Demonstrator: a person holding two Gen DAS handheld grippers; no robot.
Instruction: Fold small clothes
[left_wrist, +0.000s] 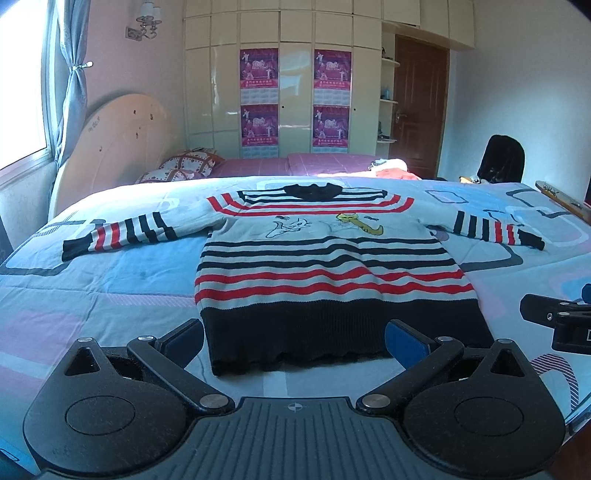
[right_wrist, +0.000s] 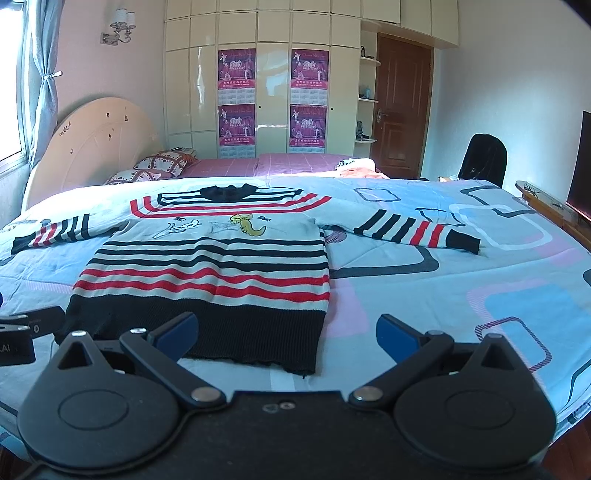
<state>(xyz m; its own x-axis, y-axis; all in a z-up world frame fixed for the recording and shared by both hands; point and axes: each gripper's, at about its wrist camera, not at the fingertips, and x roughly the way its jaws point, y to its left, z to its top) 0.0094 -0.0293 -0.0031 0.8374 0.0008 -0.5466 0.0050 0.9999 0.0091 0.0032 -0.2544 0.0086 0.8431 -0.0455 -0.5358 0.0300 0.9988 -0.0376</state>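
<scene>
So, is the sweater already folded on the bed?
No, the sweater lies flat on the bed with both sleeves spread out to the sides.

The print on the four posters (left_wrist: 258, 70) across the wardrobe is too small to read. In the left wrist view the right tool (left_wrist: 554, 321) is cut off by the frame edge, its fingers unseen. Bits on the corner shelves (right_wrist: 367, 92) stay unidentifiable.

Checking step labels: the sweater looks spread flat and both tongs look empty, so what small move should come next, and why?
Probably bring the left tongs to the striped knit sweater's left sleeve cuff for an inward fold: both sleeves lie spread flat, and the right tongs are open too.
</scene>
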